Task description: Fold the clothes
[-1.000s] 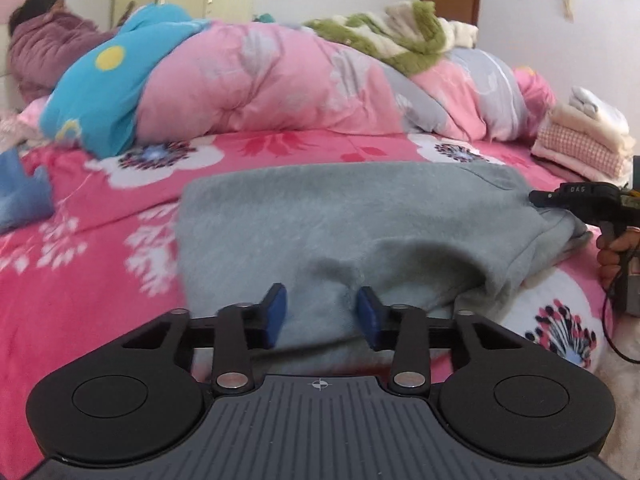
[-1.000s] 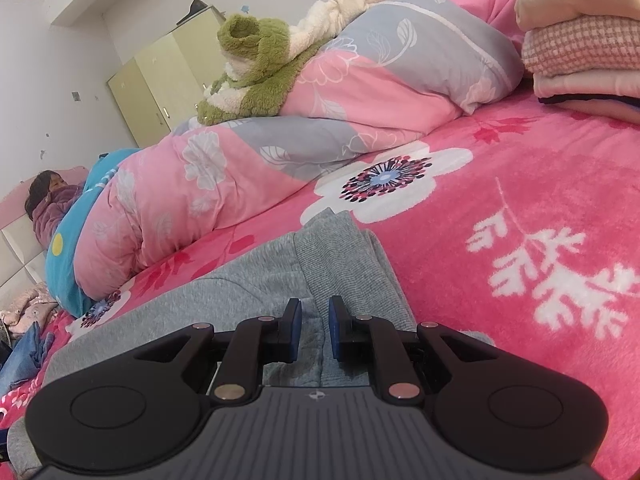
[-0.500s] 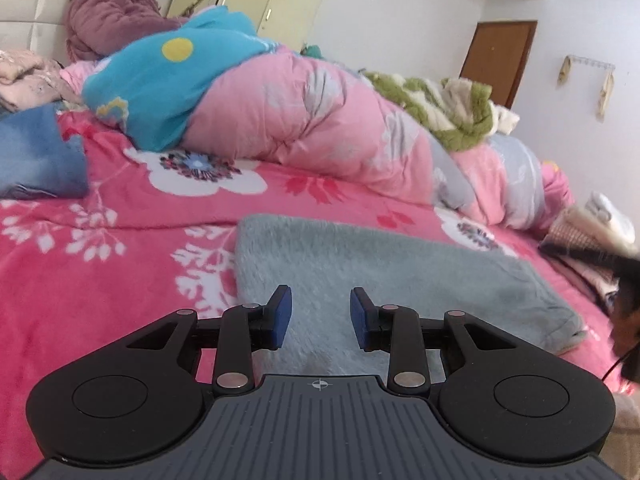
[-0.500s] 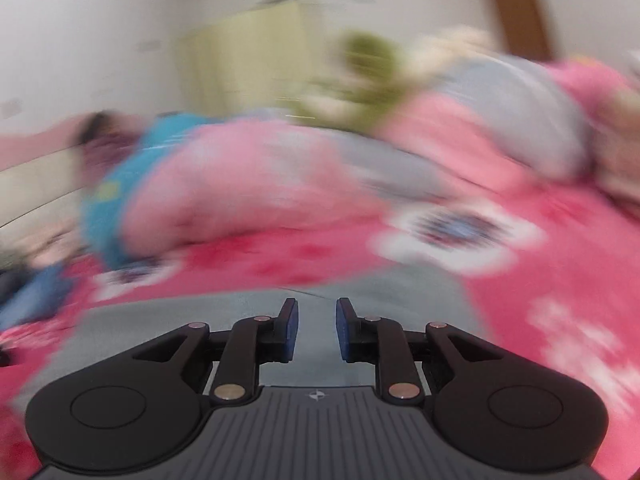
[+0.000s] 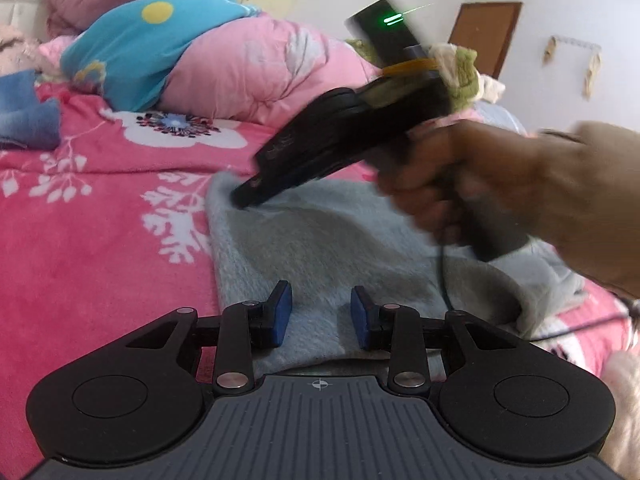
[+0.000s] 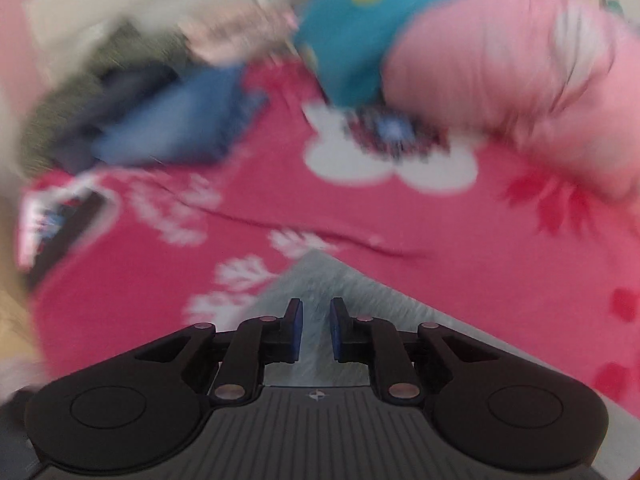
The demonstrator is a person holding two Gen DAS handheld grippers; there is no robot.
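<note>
on the pink floral bed (image 5: 100, 216), grey garment (image 5: 320, 256) lies half folded. right gripper (image 6: 316, 330), jaws just narrowed to a small gap, nothing clamped, reaches its far corner; left gripper (image 5: 320, 318) hovers apart. next: grasp the edge, fold over.

The right hand-held gripper (image 6: 316, 330), jaws just closing to a narrow gap, hangs over a corner of fuzzy grey folded cloth (image 6: 320, 276) on the pink flowered bed (image 6: 280, 200).
</note>
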